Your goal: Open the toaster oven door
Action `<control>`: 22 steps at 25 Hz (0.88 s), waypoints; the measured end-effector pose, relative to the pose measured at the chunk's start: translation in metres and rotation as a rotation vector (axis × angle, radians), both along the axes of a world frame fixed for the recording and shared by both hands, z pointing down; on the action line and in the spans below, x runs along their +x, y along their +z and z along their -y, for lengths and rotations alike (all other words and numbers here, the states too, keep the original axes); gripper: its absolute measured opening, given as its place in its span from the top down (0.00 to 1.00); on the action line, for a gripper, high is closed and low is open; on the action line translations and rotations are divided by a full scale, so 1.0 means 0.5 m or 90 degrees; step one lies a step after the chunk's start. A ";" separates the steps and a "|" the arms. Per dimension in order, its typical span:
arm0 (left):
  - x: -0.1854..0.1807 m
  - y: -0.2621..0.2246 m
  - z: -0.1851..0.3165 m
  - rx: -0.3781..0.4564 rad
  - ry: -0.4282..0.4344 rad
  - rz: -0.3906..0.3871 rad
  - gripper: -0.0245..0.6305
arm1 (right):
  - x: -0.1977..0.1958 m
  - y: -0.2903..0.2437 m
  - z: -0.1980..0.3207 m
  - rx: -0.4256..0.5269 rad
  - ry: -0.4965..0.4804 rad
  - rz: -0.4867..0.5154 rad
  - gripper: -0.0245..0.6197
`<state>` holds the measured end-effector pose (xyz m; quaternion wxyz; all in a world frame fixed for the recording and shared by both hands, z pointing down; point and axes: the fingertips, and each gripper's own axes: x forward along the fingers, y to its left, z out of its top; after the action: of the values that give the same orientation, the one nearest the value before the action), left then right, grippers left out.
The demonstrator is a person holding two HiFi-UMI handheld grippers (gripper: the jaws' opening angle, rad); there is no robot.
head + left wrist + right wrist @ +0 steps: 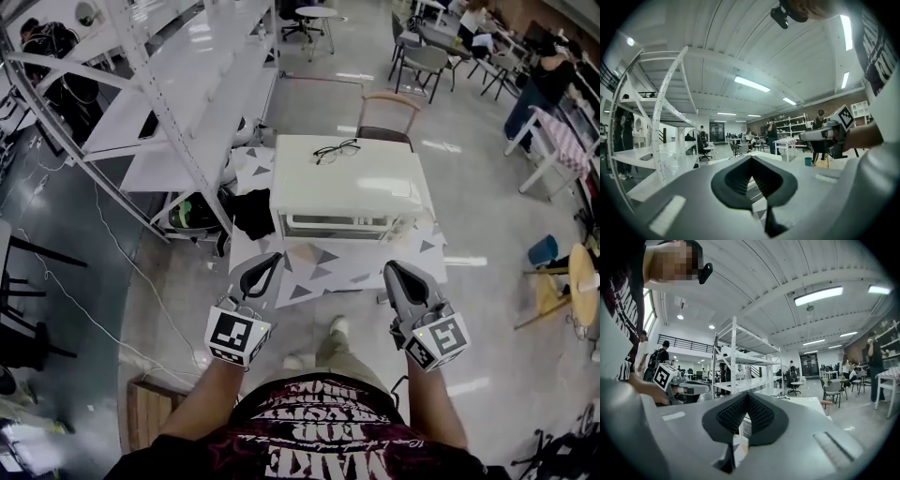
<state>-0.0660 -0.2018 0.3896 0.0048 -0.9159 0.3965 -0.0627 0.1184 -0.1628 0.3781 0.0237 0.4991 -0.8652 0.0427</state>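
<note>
The left hand-held gripper (266, 266) is hanging in the air with its jaws pressed together and nothing between them. Its own view shows the dark ribbed pads (738, 180) meeting at their tips. The right hand-held gripper (393, 272) is doing the same, and its textured pads (760, 414) are closing to a point with nothing caught in them. Both are being held low in front of the person's body, level with each other and well apart, with their marker cubes nearest the wrists. Neither one is touching anything.

Their tips are pointing toward the near edge of the counter (427, 246), which is wearing a pale cloth (323, 264) printed with grey triangles. The white toaster oven (352, 183) is sitting on this counter beyond the two hand-held grippers, roughly midway between them. Its door (337, 223) is facing the person and appears to be lying flat against the front, closed. A pair of dark-framed eyeglasses (336, 150) is resting on the oven's top near the back edge.

A chair (386, 114) with a curved wooden back is standing just behind the counter. A white shelving rack (187, 94) is running along the left side. The person's shoe (337, 326) is showing on the shiny floor (487, 225) between the two hand-held grippers.
</note>
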 end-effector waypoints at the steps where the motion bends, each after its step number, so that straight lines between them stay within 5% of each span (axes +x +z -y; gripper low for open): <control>1: 0.003 0.001 0.009 -0.001 -0.004 0.002 0.96 | 0.003 -0.001 0.014 0.001 -0.005 0.000 0.92; 22: 0.068 0.060 0.180 -0.043 -0.050 -0.001 0.96 | 0.067 0.000 0.212 -0.005 -0.061 0.027 0.92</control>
<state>-0.0322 -0.2920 0.4196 -0.0290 -0.8993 0.4297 -0.0754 0.1518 -0.2690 0.3780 0.0093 0.4558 -0.8883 0.0556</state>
